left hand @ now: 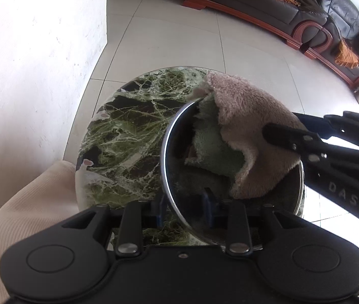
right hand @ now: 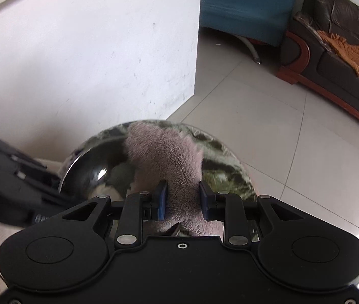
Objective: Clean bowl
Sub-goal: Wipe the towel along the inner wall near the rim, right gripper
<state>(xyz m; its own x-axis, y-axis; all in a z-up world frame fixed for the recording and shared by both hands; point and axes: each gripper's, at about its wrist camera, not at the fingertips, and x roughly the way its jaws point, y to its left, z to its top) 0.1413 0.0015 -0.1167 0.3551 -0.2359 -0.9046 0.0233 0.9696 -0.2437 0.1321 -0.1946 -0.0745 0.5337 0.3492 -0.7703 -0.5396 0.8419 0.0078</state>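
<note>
A shiny metal bowl (left hand: 164, 157) stands on a round green marble table (left hand: 118, 136). My left gripper (left hand: 183, 205) is shut on the bowl's near rim, one blue finger outside the wall and one inside. A fluffy pink cloth with a green side (left hand: 250, 116) lies bunched inside the bowl and over its far edge. My right gripper (left hand: 280, 124) reaches in from the right and is shut on that cloth. In the right wrist view the pink cloth (right hand: 164, 157) fills the gap between the right gripper's (right hand: 182, 197) blue pads, with the bowl (right hand: 90, 169) to the left.
The small table (right hand: 225, 167) stands beside a white wall (left hand: 40, 50) on a pale tiled floor (left hand: 179, 40). Cream ribbed fabric (left hand: 27, 202) lies at the table's near left. A dark leather sofa with orange throws (left hand: 318, 7) and a blue seat (right hand: 245, 2) stand further off.
</note>
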